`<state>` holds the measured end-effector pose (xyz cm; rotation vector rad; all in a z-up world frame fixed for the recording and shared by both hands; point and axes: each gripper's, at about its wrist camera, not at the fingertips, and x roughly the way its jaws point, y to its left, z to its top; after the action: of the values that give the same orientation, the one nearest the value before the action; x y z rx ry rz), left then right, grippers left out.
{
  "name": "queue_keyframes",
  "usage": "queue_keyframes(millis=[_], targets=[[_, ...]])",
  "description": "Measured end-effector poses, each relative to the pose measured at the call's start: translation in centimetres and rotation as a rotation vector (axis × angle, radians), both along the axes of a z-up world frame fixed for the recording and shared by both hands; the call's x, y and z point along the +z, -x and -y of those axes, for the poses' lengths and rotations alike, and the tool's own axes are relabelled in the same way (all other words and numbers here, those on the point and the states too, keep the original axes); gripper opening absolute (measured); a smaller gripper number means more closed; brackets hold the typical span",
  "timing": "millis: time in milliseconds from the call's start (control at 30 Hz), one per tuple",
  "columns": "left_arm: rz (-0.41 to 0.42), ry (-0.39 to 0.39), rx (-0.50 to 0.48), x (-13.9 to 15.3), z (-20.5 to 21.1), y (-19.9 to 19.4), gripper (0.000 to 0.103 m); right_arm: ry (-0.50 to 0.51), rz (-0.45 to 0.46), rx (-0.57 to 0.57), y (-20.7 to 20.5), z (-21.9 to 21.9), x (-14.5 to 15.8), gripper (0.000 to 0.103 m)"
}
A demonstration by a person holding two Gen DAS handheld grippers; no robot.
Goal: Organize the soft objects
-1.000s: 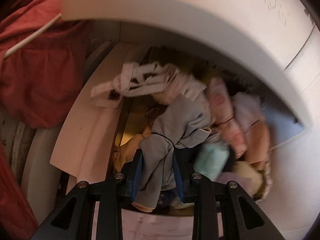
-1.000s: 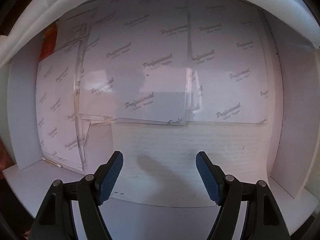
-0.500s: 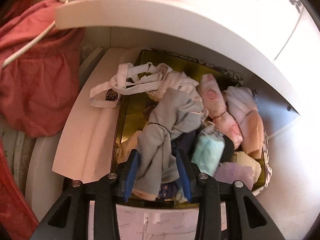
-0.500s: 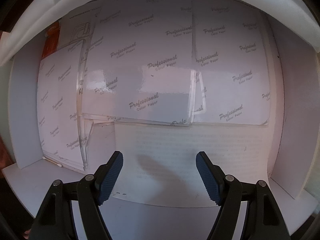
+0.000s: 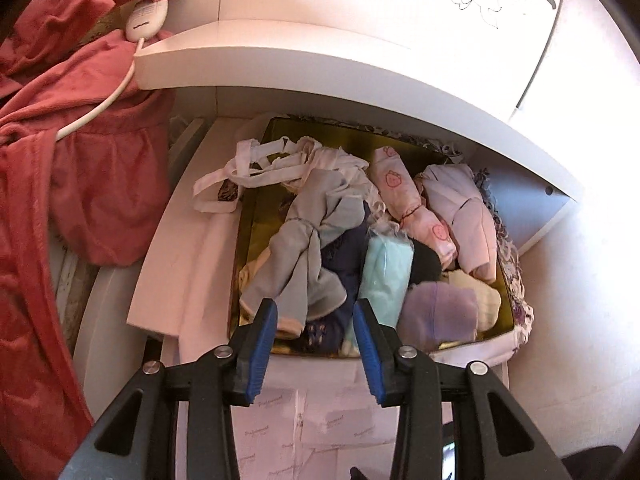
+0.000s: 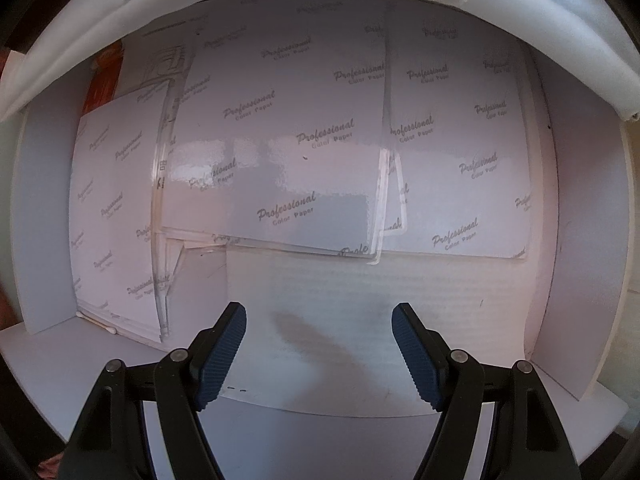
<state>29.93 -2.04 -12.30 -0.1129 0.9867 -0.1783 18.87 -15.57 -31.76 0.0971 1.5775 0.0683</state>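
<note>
In the left wrist view a gold-lined box [image 5: 248, 240] holds several soft items. A grey garment [image 5: 304, 248] lies loose on the pile, beside a white strappy cloth [image 5: 276, 168], a pink patterned roll [image 5: 408, 204], a pale lilac piece [image 5: 464, 216], a mint packet [image 5: 386, 272] and a purple item [image 5: 440, 312]. My left gripper [image 5: 316, 320] hovers open above the box's near edge; the grey garment's lower end shows between its blue pads without being pinched. My right gripper [image 6: 319, 332] stands open, pointing down over white sheets of printed paper [image 6: 288, 152], with nothing between its fingers.
A white shelf [image 5: 320, 64] overhangs the box's far side. Red fabric [image 5: 92, 184] hangs at the left, with a white cable and controller [image 5: 146, 20] on it. More printed paper [image 5: 320, 432] lies below the left gripper. White walls [image 6: 580, 220] border the paper in the right wrist view.
The left gripper's jaws widened and let go of the grey garment, which now rests on the pile. The left gripper drew back and up from the box. The right gripper stayed still.
</note>
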Motion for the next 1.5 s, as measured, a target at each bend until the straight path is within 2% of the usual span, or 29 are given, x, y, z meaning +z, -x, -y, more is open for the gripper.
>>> queue_keyframes(millis=[367,633,1500], targets=[[-0.033,0.004,0.032,-0.7,-1.9,3.9,0.039,0.023,0.02,0.012,0.4,-0.4,0.8,0.076],[-0.062,-0.021,0.035,-1.5,-2.6,6.5,0.039,0.035,0.036,0.015,0.7,-0.4,1.2,0.076],[-0.109,-0.031,0.031,-2.0,-3.1,11.1,0.039,0.064,0.078,0.016,1.4,-0.5,2.5,0.078]])
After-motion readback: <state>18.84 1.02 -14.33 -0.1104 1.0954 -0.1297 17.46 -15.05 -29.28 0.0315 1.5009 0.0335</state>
